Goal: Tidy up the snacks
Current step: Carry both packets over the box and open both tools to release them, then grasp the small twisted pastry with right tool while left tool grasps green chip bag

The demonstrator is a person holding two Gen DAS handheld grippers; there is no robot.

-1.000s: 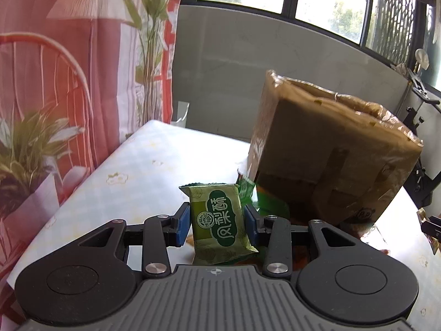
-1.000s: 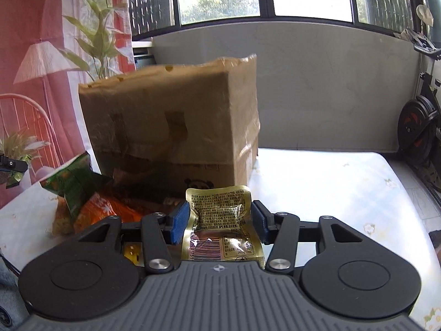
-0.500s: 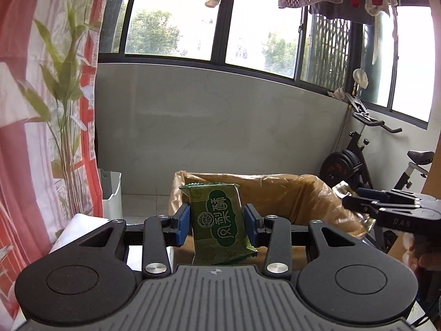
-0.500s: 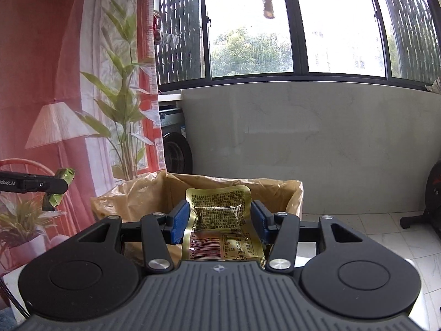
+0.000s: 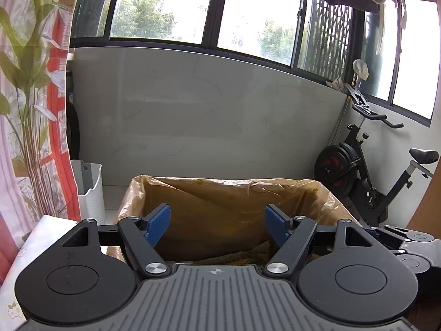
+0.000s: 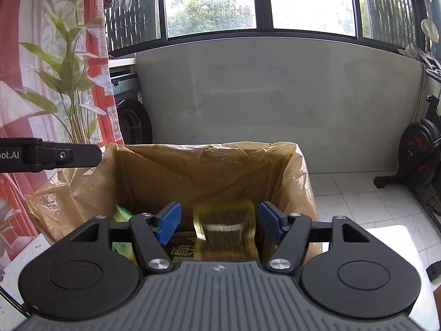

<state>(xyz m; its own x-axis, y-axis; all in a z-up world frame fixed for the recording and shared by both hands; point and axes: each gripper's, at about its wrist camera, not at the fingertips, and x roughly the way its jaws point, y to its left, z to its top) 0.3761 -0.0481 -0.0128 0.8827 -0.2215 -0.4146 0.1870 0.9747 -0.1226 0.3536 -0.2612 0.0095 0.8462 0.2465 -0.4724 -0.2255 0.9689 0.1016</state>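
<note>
A cardboard box lined with brown plastic [image 5: 220, 207] stands open below both grippers; it also shows in the right wrist view [image 6: 209, 171]. My left gripper [image 5: 217, 223] is open and empty above the box. My right gripper [image 6: 219, 220] is open; a gold snack packet [image 6: 226, 229], blurred, is falling free between its pads into the box. A green snack packet [image 6: 121, 215] lies inside the box at the left. Other packets lie at the box bottom [image 5: 237, 256].
The left gripper's arm [image 6: 49, 154] reaches in from the left in the right wrist view. The table with a floral cloth [image 5: 33, 237] holds the box. A white bin [image 5: 88, 187], an exercise bike [image 5: 372, 171] and a washing machine [image 6: 132, 115] stand beyond.
Both grippers opened over the box. The green packet left the left gripper and the gold packet is dropping from the right gripper.
</note>
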